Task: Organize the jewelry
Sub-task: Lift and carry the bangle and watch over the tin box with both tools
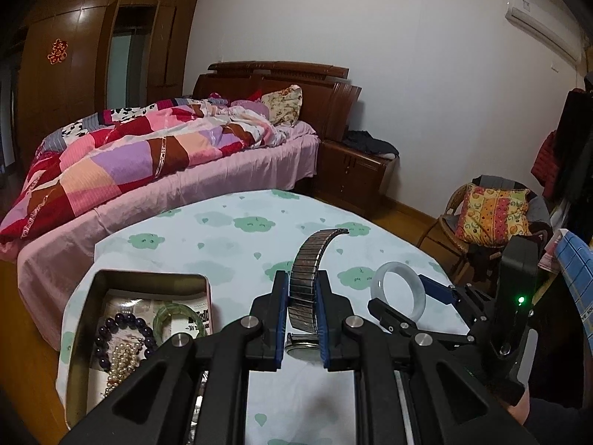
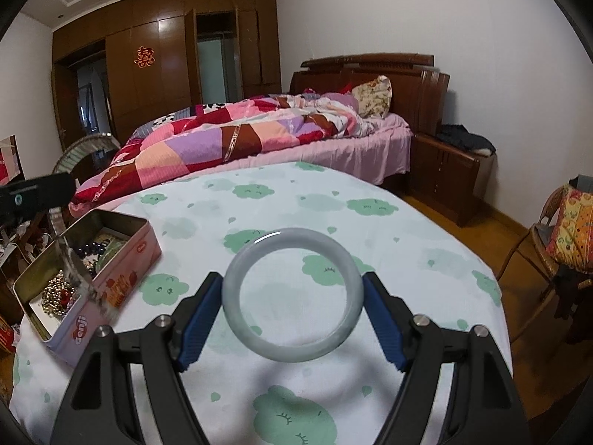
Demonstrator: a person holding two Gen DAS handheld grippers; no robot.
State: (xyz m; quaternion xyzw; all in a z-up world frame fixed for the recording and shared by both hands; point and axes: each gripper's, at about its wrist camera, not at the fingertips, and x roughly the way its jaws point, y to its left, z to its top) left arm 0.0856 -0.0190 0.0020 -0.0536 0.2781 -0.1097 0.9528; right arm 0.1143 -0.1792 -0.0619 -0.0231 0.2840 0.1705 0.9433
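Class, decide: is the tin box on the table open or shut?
Open: the tin box has no lid on, and its beaded bracelet and green bangle show inside.

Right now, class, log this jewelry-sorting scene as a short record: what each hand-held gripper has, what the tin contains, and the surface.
left hand-held gripper: shut on the metal watch, band arching upward
right hand-held gripper: closed on the pale bangle, held above the cloth
tin: open; holds dark bead bracelet, pearl strand, green bangle
surface: round table, cloud-print cloth
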